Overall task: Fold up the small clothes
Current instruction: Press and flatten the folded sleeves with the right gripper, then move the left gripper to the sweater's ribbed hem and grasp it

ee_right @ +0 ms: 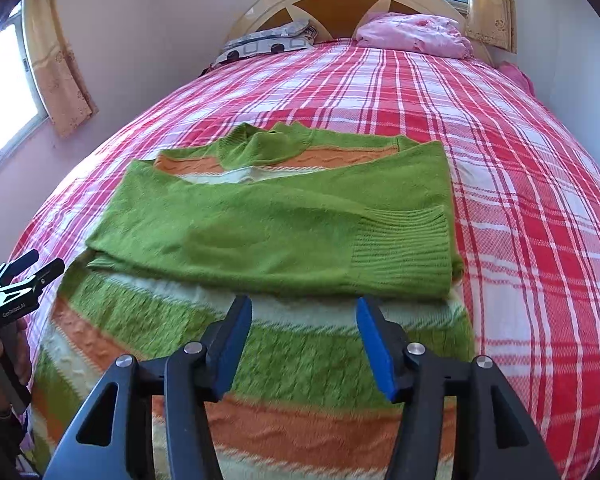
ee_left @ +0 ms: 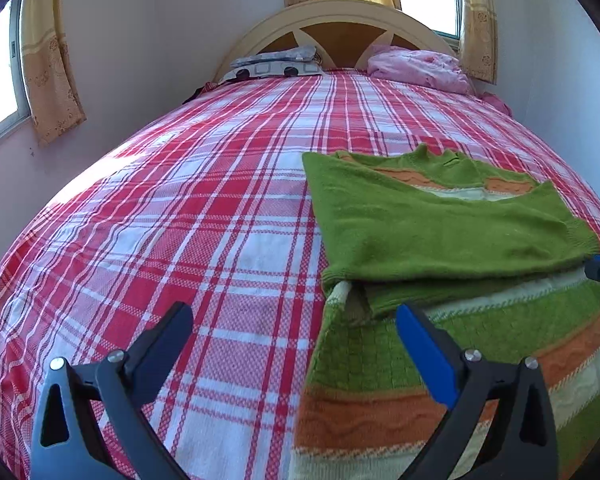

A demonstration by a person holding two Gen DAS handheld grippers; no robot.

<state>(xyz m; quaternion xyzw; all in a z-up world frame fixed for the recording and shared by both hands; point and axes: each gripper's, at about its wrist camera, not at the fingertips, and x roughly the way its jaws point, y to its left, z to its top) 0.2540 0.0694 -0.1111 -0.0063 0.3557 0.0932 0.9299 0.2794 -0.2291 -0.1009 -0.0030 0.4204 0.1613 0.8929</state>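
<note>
Hovering both empty, spread claws, left gripper (ee_left: 294, 314) and right gripper (ee_right: 304, 306), over the sweater (ee_right: 284, 232) on the bed (ee_right: 520, 168), we should pinch its near hem evenly.

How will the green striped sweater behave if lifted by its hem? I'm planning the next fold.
The sweater is soft knit, so it will likely droop and sag. Its folded-over sleeves lie loose and may slide off. It probably drags on the plaid bedspread rather than slipping.
</note>
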